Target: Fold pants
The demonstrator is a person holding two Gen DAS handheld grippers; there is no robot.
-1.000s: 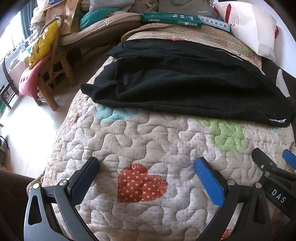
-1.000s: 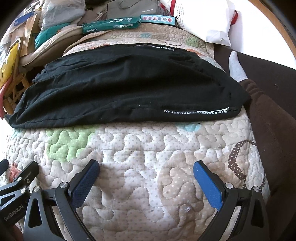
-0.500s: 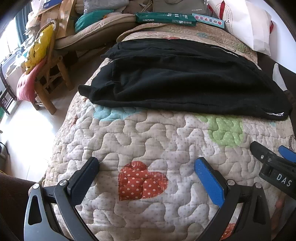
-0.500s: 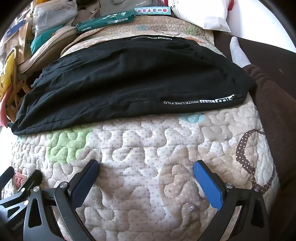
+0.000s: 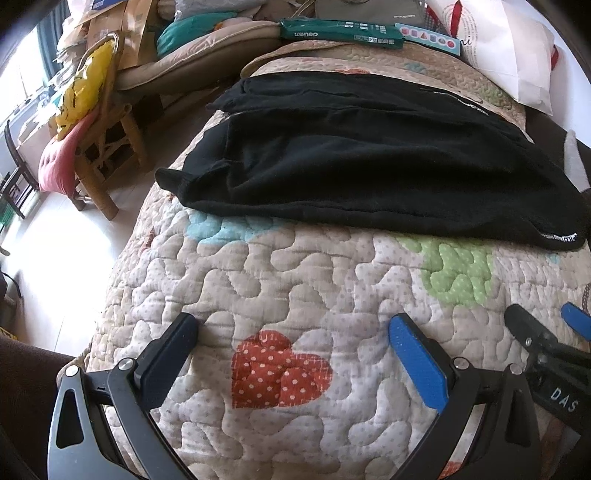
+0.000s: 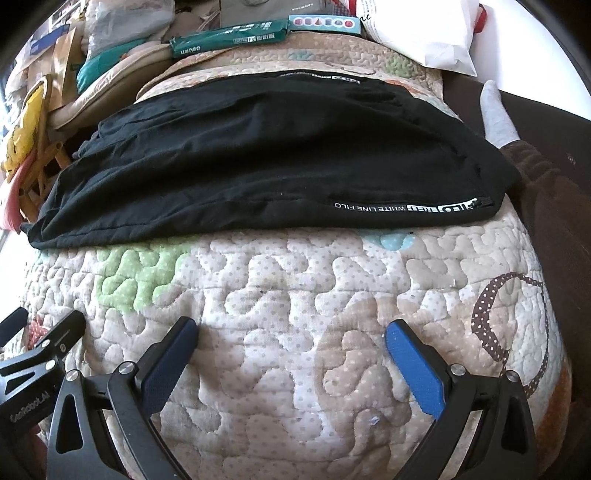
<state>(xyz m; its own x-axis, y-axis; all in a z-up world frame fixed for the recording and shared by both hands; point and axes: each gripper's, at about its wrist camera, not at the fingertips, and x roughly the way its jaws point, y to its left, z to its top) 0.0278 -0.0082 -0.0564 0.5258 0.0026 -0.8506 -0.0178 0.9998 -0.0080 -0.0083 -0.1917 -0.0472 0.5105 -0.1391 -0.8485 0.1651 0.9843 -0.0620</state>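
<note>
Black pants (image 5: pixel 362 155) (image 6: pixel 280 155) lie flat across the far half of a quilted bedspread (image 5: pixel 295 288) (image 6: pixel 295 295), leg over leg, with white lettering along the near right hem. My left gripper (image 5: pixel 291 332) is open, low over the quilt by a red heart patch, well short of the pants. My right gripper (image 6: pixel 291 332) is open too, over bare quilt in front of the lettered hem. Each gripper shows at the edge of the other's view; neither holds anything.
A wooden chair with yellow and pink cushions (image 5: pixel 81 122) stands left of the bed. Green boxes (image 5: pixel 340 33) and a white bag (image 5: pixel 517 48) line the far end. A person's grey-socked foot (image 6: pixel 496 114) and brown trouser leg (image 6: pixel 554 206) lie to the right.
Both grippers drift slightly over the quilt, and the pants sit a little lower in the right view. Both stay open and nothing is grasped.
</note>
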